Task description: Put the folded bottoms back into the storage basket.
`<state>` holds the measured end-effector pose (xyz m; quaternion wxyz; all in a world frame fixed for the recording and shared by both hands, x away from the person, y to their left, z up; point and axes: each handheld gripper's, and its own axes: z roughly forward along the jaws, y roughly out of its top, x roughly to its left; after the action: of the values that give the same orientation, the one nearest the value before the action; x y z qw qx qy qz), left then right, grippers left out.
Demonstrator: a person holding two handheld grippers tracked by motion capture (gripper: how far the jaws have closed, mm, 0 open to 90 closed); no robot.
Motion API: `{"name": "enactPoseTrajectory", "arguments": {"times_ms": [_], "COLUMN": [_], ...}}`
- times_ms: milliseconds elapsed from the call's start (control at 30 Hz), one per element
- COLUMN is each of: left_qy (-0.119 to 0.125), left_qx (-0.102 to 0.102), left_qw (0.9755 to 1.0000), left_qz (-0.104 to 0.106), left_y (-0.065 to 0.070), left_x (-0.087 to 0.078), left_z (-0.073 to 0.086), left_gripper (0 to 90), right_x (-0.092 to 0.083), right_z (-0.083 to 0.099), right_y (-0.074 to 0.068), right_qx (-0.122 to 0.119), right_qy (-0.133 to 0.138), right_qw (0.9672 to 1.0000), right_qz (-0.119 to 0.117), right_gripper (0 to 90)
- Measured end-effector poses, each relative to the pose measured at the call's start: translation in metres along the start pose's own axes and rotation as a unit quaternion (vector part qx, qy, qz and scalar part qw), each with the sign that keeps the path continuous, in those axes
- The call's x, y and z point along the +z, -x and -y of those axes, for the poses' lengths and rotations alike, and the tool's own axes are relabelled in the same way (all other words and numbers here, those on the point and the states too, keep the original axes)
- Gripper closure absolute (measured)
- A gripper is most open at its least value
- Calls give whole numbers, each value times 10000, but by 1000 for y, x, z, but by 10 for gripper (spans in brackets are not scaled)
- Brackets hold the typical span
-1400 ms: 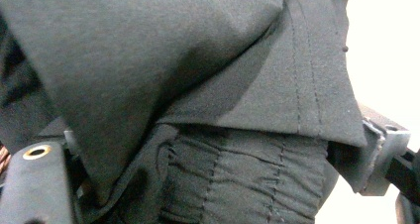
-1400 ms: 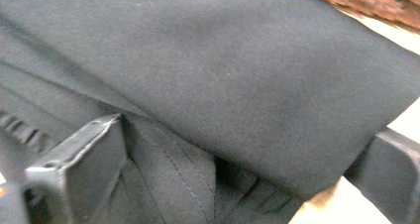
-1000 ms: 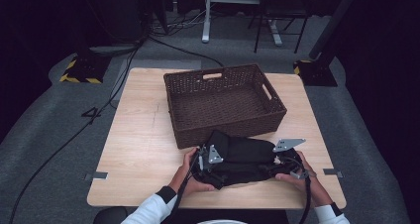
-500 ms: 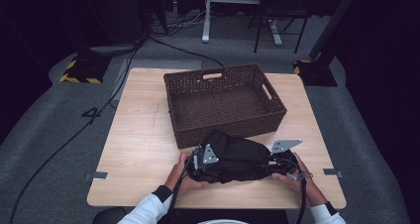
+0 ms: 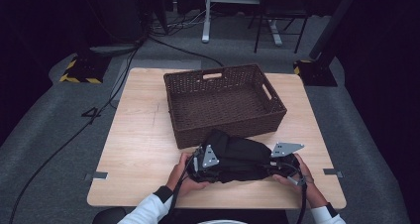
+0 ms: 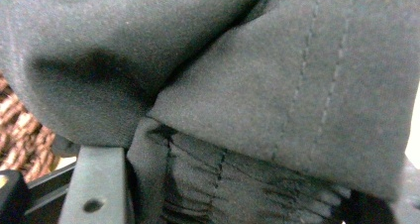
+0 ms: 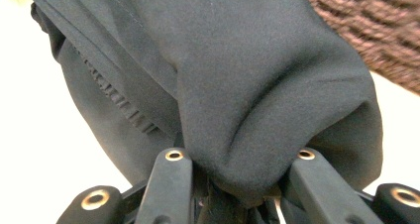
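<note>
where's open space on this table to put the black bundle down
The widest bare patch of table lies left of the wicker basket, out to the left edge. A narrower strip runs right of the basket. The basket's inside looks empty too. The near middle is crowded: the black garment, both hands and each hand-held gripper, left and right.

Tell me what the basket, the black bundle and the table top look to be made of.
Basket: dark brown woven wicker or rattan, judging by the ribbed weave and cut-out handles. Black bundle: soft matte fabric, probably a garment; stitched seams and a gathered elastic-like band show in the left gripper view. Table: pale wood-grain surface, possibly laminate.
</note>
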<state>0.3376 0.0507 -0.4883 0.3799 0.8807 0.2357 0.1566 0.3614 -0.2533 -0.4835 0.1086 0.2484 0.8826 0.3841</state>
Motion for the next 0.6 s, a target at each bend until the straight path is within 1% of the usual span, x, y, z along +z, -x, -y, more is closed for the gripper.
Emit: {"name": "enactPoseTrajectory", "arguments": {"times_ms": [67,100,133,200,333,400,533,600], "left_qy": [87,102,154,180,255,279,462,505], "left_qx": [31,79,73,120,263,330,384,438], "left_qw": [10000,9999,9998,9998,9993,9990,9981,9976], "left_qz": [-33,-53,-55,-40,-115,-143,-151,-191], "left_y": [1,1,1,1,4,5,6,7], "left_x": [-2,-2,-2,-2,-3,-5,-12,-15], "left_z": [-2,-3,-4,-7,-14,-16,-24,-26], "left_gripper": [404,406,407,409,413,415,420,422], "right_x": [-4,-7,-9,-14,-22,-25,-36,-41], "right_z": [-1,-2,-2,-3,-4,-4,-8,-11], "right_y": [-1,-1,-1,-2,-3,-4,-6,-6], "right_qx": [-28,-45,-54,-105,-178,-177,-221,-225], "right_qy": [58,85,112,155,226,269,396,465], "right_qw": [9999,9999,9999,9996,9990,9987,9978,9974], "right_qz": [78,100,117,197,354,387,475,503], "right_gripper": [743,744,745,746,748,749,752,753]}}
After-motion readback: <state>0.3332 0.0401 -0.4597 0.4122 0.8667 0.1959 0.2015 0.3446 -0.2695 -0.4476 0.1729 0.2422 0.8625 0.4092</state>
